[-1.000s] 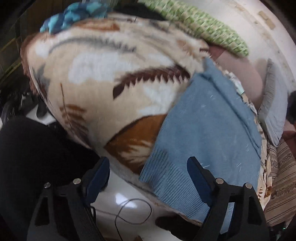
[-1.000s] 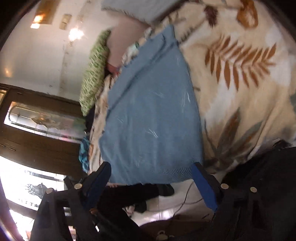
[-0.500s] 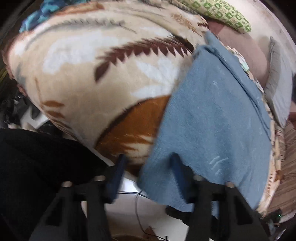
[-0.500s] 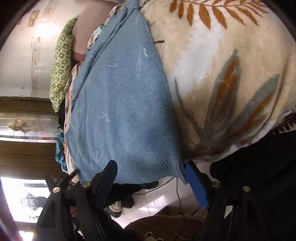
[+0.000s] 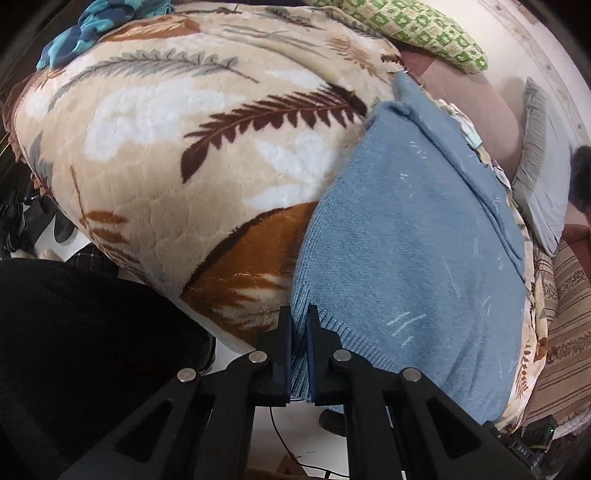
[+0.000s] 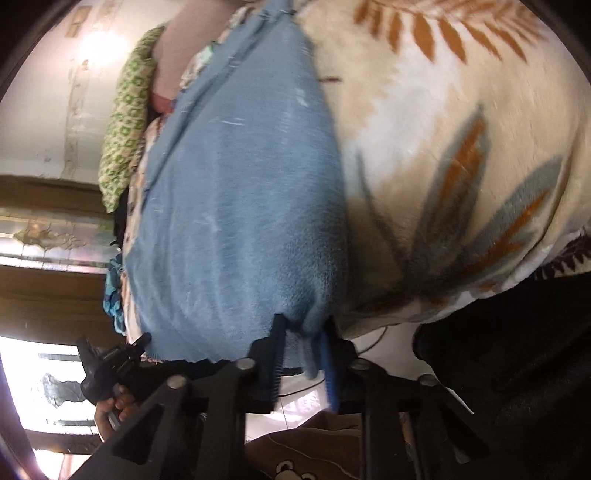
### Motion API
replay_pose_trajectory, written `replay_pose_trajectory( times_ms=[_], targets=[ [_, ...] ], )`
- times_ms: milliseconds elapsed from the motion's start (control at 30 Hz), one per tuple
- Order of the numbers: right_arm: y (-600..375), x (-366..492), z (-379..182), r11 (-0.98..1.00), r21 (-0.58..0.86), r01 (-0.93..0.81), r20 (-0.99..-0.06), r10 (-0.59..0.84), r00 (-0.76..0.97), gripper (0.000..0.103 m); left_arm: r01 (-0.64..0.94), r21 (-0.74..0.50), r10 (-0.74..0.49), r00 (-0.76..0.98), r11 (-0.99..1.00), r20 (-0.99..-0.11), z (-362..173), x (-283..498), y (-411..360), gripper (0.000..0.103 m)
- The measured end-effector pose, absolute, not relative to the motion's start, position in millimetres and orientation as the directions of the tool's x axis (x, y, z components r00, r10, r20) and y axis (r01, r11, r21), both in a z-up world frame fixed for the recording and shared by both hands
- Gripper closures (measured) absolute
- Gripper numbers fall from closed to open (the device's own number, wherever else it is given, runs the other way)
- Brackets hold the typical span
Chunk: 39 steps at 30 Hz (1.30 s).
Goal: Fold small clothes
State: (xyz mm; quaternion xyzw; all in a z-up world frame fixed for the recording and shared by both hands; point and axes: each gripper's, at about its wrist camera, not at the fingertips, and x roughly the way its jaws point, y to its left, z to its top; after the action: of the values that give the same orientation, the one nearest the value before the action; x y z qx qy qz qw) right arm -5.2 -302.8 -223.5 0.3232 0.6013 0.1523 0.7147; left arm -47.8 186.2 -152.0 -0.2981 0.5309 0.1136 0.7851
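Observation:
A blue knit sweater lies flat on a cream leaf-patterned blanket, its ribbed hem hanging over the near edge of the bed. My left gripper is shut on the hem's left corner. In the right wrist view the same sweater stretches away from me, and my right gripper is shut on the hem's right corner, cloth bunched between the jaws. The left gripper shows at the hem's far corner there.
A green checkered pillow and a pink cushion lie at the far end of the bed. A grey pillow and a striped cloth are at the right. White floor with a cable is below.
Both grippers moved forward to the sweater's hem and went from wide open to closed on its two corners.

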Motion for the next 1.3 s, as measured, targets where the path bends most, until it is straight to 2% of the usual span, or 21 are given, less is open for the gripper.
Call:
replay_pose_trajectory(
  times_ms=[100, 233, 633, 700, 733, 767, 833, 867, 900, 1067, 1233, 1267, 1300],
  targets=[
    [-304, -9, -206, 0.722, 0.678, 0.136, -0.728, 0.634, 0.262, 0.093, -0.487, -0.375, -0.158, 0.429, 0.789, -0.889, -147, -52, 189, 0.097],
    [-314, -13, -193, 0.676, 0.727, 0.122, -0.676, 0.673, 0.3, 0.094, -0.471, -0.413, -0.18, 0.463, 0.779, -0.868, -136, -57, 194, 0.097],
    [-355, -8, -133, 0.486, 0.873, 0.043, -0.439, 0.743, 0.505, 0.094, -0.375, -0.481, -0.216, 0.564, 0.793, -0.797, -79, -47, 184, 0.098],
    [-359, -5, -126, 0.505, 0.862, 0.048, -0.455, 0.727, 0.514, 0.094, -0.368, -0.474, -0.211, 0.567, 0.8, -0.797, -77, -45, 183, 0.098],
    [-360, -5, -124, 0.55, 0.832, 0.068, -0.503, 0.698, 0.509, 0.094, -0.364, -0.47, -0.212, 0.564, 0.804, -0.798, -78, -43, 181, 0.098],
    [-358, -5, -125, 0.588, 0.806, 0.071, -0.54, 0.681, 0.494, 0.09, -0.361, -0.467, -0.214, 0.558, 0.807, -0.802, -80, -41, 180, 0.098],
    [-348, -5, -138, 0.657, 0.749, 0.082, -0.63, 0.668, 0.397, 0.065, -0.364, -0.471, -0.225, 0.546, 0.804, -0.807, -85, -37, 179, 0.098],
    [-341, -5, -147, 0.684, 0.722, 0.098, -0.672, 0.661, 0.335, 0.022, -0.362, -0.472, -0.228, 0.546, 0.804, -0.806, -85, -36, 179, 0.098],
    [-334, -7, -158, 0.709, 0.696, 0.118, -0.708, 0.65, 0.277, 0.013, -0.36, -0.474, -0.229, 0.548, 0.804, -0.804, -85, -36, 179, 0.098],
    [-316, -5, -204, 0.687, 0.689, 0.232, -0.724, 0.667, 0.173, 0.013, -0.331, -0.491, -0.236, 0.581, 0.806, -0.779, -67, -26, 177, 0.098],
    [-300, 1, -242, 0.712, 0.651, 0.264, -0.753, 0.651, 0.101, 0.016, -0.303, -0.499, -0.236, 0.61, 0.812, -0.756, -50, -20, 177, 0.098],
    [-300, 1, -248, 0.712, 0.645, 0.277, -0.757, 0.645, 0.104, 0.026, -0.299, -0.498, -0.236, 0.613, 0.814, -0.754, -48, -19, 176, 0.098],
    [-301, 0, -253, 0.696, 0.659, 0.287, -0.744, 0.658, 0.113, 0.052, -0.3, -0.499, -0.237, 0.613, 0.813, -0.754, -48, -18, 176, 0.098]
  ],
)
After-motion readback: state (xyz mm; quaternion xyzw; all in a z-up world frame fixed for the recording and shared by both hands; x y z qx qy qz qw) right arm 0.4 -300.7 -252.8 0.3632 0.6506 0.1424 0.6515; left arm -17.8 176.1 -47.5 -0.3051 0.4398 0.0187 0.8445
